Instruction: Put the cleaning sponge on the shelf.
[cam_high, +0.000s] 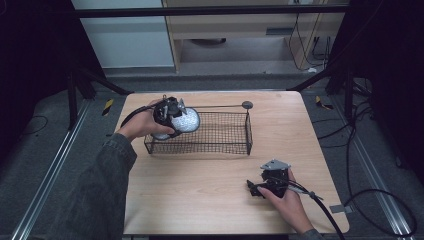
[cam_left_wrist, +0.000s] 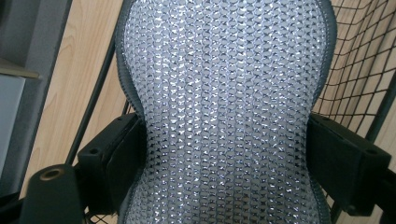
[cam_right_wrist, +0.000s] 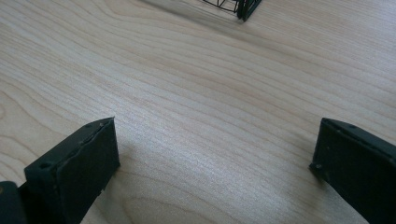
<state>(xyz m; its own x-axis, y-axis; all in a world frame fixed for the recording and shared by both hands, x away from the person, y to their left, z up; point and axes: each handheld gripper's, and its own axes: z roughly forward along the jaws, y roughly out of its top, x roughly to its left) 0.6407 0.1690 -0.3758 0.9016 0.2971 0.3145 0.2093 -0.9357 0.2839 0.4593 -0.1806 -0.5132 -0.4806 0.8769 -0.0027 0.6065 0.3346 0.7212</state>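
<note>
The left gripper (cam_high: 172, 117) pinches a silvery, sequin-like mesh pouch (cam_left_wrist: 224, 116) with a grey edge, its waist squeezed between the jaws, at the left end of the black wire basket (cam_high: 225, 135). The right gripper (cam_high: 260, 187) rests on the wooden table (cam_high: 200, 200), jaws spread wide with nothing between them.

Silver-grey mesh-textured pouch (cam_left_wrist: 226, 107), dark trim, pinched at waist in my left hand-held gripper (cam_high: 169, 116), held upright above left end of black wire basket (cam_high: 220, 135).

A lab: wooden table (cam_high: 210, 200) inside a black frame (cam_high: 200, 10), floor cables (cam_high: 370, 195).
</note>
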